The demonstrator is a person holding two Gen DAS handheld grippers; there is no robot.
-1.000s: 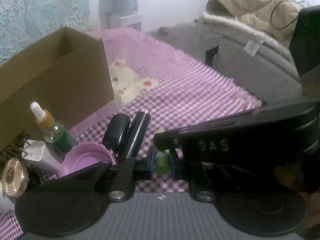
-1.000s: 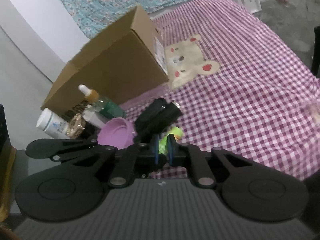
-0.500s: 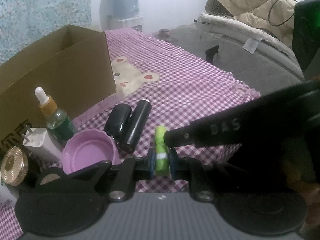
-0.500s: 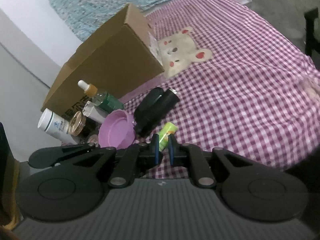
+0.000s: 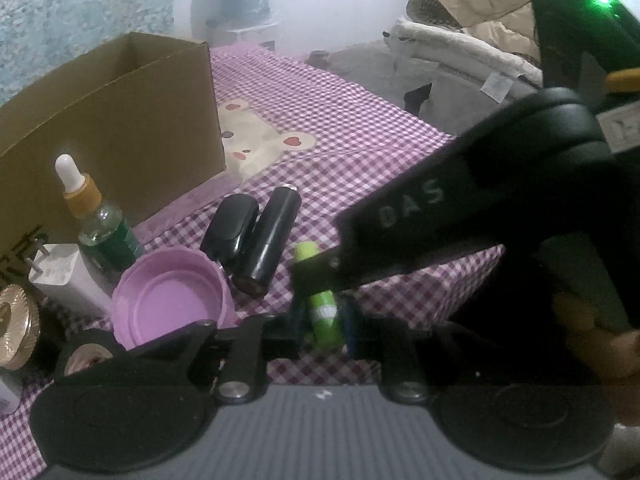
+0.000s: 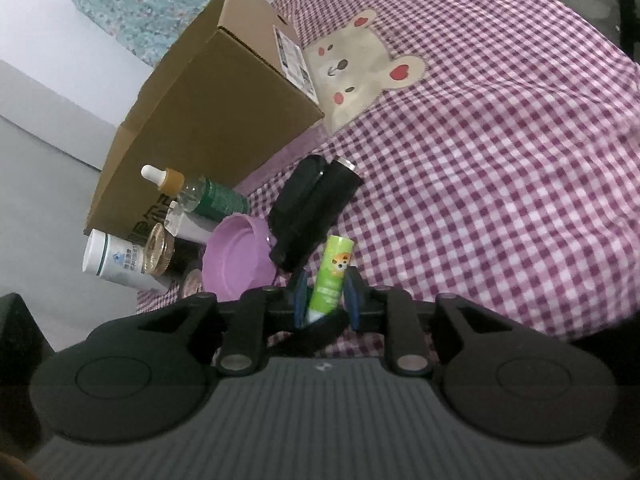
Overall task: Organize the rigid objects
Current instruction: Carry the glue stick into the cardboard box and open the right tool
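Matt cardboard box (image 5: 120,128), checked cloth (image 6: 500,160), glossy black plastic tubes (image 5: 264,248).

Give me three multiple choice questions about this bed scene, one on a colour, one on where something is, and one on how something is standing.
1. What colour is the round lid?
A. green
B. purple
C. white

2. Where do the two black tubes lie?
A. on the checked cloth, right beside the lid
B. inside the lid
C. on the floor

3. How is the dropper bottle placed?
A. lying on its side
B. standing upright with its dropper cap on
C. standing upright with the cap off

Answers:
1 B, its whole inside and rim are purple.
2 A, both lie side by side on the checks, next to the lid's rim.
3 B, the white bulb and amber collar sit on top of the standing bottle.
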